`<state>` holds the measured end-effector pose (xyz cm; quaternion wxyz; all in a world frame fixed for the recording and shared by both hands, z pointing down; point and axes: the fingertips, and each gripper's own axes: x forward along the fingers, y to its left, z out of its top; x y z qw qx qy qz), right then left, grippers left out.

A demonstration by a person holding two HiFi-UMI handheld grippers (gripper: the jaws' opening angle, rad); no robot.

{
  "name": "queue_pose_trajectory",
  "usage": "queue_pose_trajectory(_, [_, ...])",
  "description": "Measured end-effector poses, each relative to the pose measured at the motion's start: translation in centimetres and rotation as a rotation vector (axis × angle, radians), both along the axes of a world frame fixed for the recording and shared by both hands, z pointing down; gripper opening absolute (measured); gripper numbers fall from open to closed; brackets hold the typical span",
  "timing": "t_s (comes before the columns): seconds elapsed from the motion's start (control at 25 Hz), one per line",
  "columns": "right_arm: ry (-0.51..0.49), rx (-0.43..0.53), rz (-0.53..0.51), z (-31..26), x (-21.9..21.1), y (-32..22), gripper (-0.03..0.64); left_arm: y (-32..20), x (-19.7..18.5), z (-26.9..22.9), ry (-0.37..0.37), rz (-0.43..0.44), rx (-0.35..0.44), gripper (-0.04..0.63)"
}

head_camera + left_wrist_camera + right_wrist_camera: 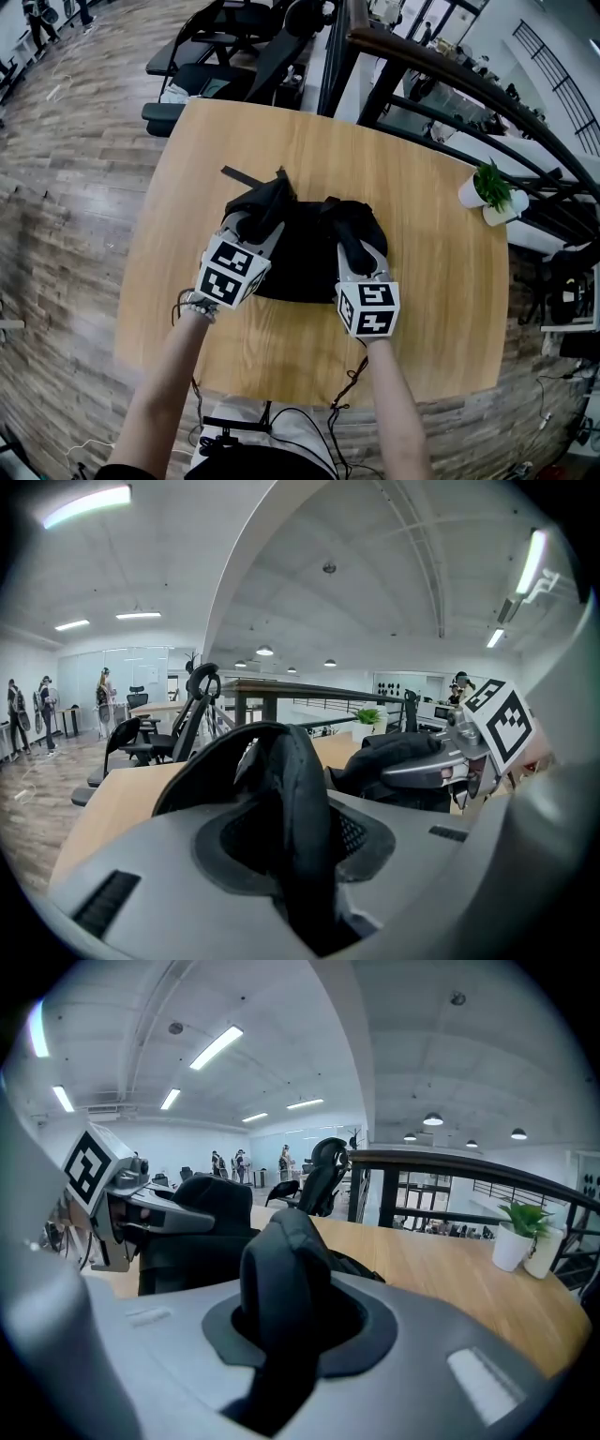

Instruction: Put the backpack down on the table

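On the table (427,309), at its middle, a black backpack (305,258) rests.
Toward the table's near edge, the left gripper (249,225) stands loose around one strap (295,799); the right gripper (360,253) clamps the other strap (281,1288).

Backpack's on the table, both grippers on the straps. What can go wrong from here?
1. Snag: the left strap sits between the left gripper's fingers, and the right strap fills the right gripper's gap. Pulling back before both are clear would likely drag the backpack across the table.
2. Uneven release: if one strap lets go first, the soft pack may twist or slump sideways.
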<state>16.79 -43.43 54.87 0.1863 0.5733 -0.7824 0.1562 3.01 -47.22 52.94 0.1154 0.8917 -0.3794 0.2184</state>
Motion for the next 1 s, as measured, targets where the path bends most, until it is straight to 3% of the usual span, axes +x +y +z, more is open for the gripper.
queue_pose_trajectory(0.12, [0.014,-0.014,-0.013,0.0,-0.2,0.1,0.078,0.2,0.1,-0.3,0.007,0.007,-0.003,0.109])
queue_pose_trajectory(0.4, [-0.038,-0.025,-0.002,-0.5,-0.3,0.2,0.178,0.6,-0.1,-0.9,0.009,0.001,0.016,0.152])
queue_pose_trajectory(1.0, [-0.095,0.074,0.079,-5.7,0.8,2.5,0.199,4.0,-2.1,-6.0,0.033,-0.009,0.125,0.153])
